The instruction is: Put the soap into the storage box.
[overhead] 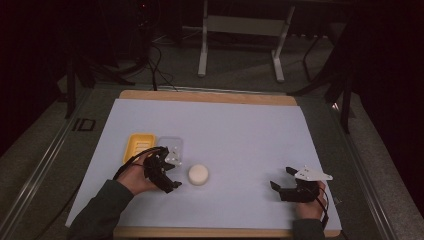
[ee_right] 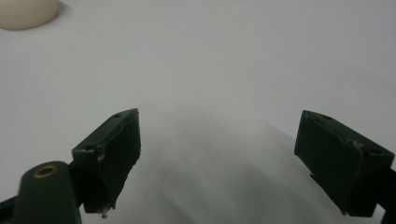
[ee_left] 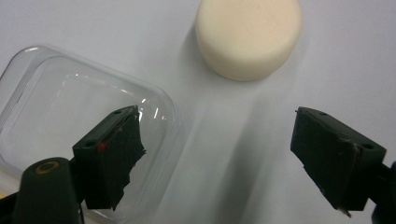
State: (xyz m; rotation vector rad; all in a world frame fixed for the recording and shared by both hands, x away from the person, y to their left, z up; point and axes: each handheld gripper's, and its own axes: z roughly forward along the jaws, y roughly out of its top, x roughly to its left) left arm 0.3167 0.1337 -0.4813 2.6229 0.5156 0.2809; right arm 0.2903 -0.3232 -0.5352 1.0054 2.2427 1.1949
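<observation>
High view shows the left gripper (overhead: pixel 167 172) low over the worktop (overhead: pixel 240 135), just left of a round cream puck (overhead: pixel 198 175) that lies flat on the pale sheet. A clear lid (overhead: pixel 172 146) and a yellow tray (overhead: pixel 138 146) sit side by side just behind that hand, the lid between the tray and the puck, so all three things are grouped within one short reach of the left hand.

Left gripper view looks along the jaws: they stand well apart with nothing between them, the puck (ee_left: pixel 247 37) ahead and apart from both pads, the clear lid (ee_left: pixel 60 116) under and behind the left jaw. The wide gap looks chosen to take the puck across its full width, and the gripper points toward it, so I judge the step in hand to be a reach for the puck, perhaps to carry it to the tray or under the lid. The grasp is not yet made.

Right gripper (overhead: pixel 286 186) rests near the right edge of the sheet, well apart from the puck, its jaws also spread and bare. Right gripper view shows bare sheet between them, with the puck's (ee_right: pixel 25 11) edge far off at the upper left. It seems parked there to keep out of the left hand's way.
</observation>
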